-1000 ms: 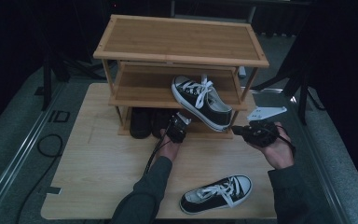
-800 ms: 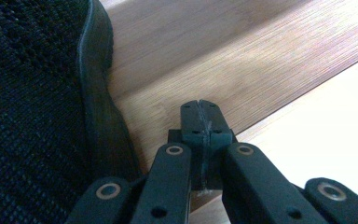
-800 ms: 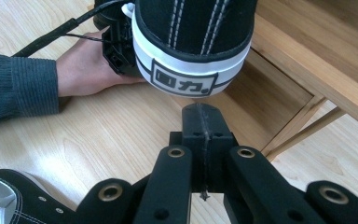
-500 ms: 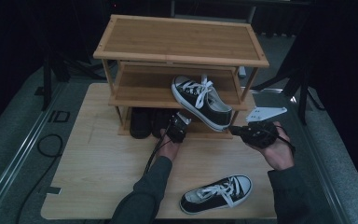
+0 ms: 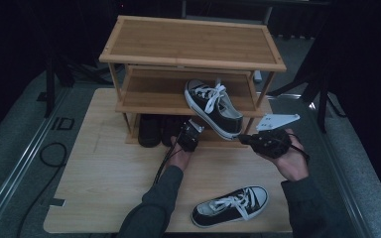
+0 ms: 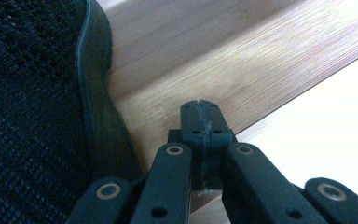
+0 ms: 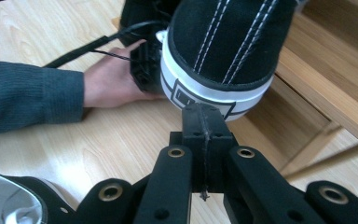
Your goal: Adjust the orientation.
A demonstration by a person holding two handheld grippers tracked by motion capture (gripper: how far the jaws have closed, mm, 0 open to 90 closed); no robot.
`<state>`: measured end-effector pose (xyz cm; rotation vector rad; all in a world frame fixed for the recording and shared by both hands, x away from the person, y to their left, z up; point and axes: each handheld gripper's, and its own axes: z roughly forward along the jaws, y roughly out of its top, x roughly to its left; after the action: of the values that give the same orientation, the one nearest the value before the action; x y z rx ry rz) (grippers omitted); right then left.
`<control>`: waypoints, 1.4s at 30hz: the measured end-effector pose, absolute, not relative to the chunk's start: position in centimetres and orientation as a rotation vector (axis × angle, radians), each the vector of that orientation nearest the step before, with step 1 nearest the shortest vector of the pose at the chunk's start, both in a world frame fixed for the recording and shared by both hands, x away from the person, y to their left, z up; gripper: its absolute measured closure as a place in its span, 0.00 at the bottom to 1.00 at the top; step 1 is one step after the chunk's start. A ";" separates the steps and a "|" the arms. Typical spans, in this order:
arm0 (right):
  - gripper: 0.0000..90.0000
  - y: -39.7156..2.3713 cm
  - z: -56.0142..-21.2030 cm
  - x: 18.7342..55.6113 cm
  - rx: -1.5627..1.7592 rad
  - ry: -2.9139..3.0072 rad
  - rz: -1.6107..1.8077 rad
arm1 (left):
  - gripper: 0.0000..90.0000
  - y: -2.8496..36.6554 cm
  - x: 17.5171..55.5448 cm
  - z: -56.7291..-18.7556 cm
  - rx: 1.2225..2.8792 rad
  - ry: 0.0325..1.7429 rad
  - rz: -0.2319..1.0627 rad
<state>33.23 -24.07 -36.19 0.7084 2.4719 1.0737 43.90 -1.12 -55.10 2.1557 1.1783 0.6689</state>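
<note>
Overhanging the front edge of the rack's (image 5: pixel 193 44) middle shelf (image 5: pixel 149 94), a black sneaker (image 5: pixel 213 106) lies at a slant, its heel out past the edge and toward the person, its toe back on the shelf. The left gripper (image 5: pixel 188 136) sits just below and in front of that heel, jaws pressed together with nothing between them; in the left gripper view its tip (image 6: pixel 200 119) lies over the wooden shelf edge, with the dark side of a shoe (image 6: pixel 37 93) close on its left. The right gripper (image 5: pixel 265 141) is at the rack's right front corner, jaws also pressed together and empty. In the right gripper view its tip (image 7: pixel 204 122) is right at the white rubber heel band of the sneaker (image 7: pixel 223 46); whether it touches cannot be told. The left hand (image 7: pixel 114 81) lies just beyond the heel on the bench (image 5: pixel 104 163).

A second sneaker (image 5: pixel 230 206) lies near the bench's front edge, between the two forearms, well apart from the rack. Dark shoes (image 5: pixel 156 130) fill the left part of the bottom tier, just beside the left gripper. The shelf's left half is bare wood, and the bench to the left of the left arm is open as far as its edge.
</note>
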 end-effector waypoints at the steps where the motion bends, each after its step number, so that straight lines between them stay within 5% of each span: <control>1: 1.00 -23.9 -36.2 33.2 0.699 2.474 1.075 | 1.00 -1.1 43.9 -55.1 2.155 1.179 0.673; 42: 1.00 -19.4 -36.1 34.9 0.599 2.533 1.250 | 1.00 -1.4 43.8 -55.1 2.171 1.182 0.701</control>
<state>34.87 -19.37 -36.14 0.5987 2.5330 1.2499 43.82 -1.35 -55.06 2.1710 1.1817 0.7012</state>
